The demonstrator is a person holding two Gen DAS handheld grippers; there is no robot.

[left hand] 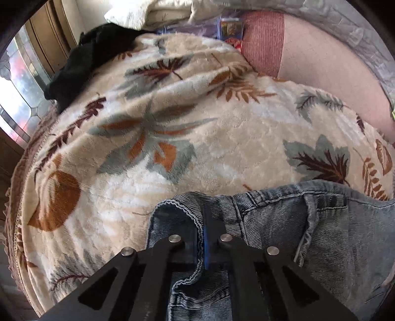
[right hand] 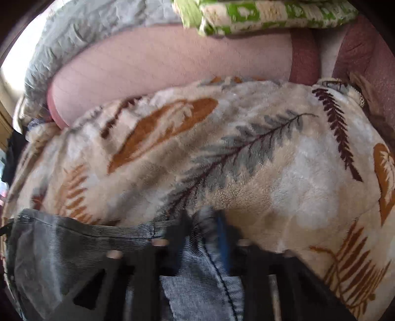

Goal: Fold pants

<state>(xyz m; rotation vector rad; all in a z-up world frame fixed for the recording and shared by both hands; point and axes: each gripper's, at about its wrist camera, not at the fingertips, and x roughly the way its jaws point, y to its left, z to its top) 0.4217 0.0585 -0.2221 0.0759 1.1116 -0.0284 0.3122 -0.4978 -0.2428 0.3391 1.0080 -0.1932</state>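
Blue denim pants [left hand: 296, 234] lie on a cream leaf-patterned blanket [left hand: 185, 128] at the bottom of the left wrist view. My left gripper [left hand: 205, 219] is shut on a stitched hem fold of the pants, its black fingers pressed together over the denim. In the blurred right wrist view the same pants [right hand: 61, 249] spread to the lower left. My right gripper [right hand: 203, 222] is shut on a raised fold of denim that stands between its two dark fingers. The blanket [right hand: 271, 160] stretches beyond it.
A black garment [left hand: 81, 61] lies at the blanket's far left edge by a window [left hand: 19, 93]. Pink bedding [left hand: 333, 74] and white bedding [left hand: 148, 12] lie beyond. A green-and-white patterned cloth [right hand: 259, 14] and grey quilt [right hand: 86, 32] sit at the far side.
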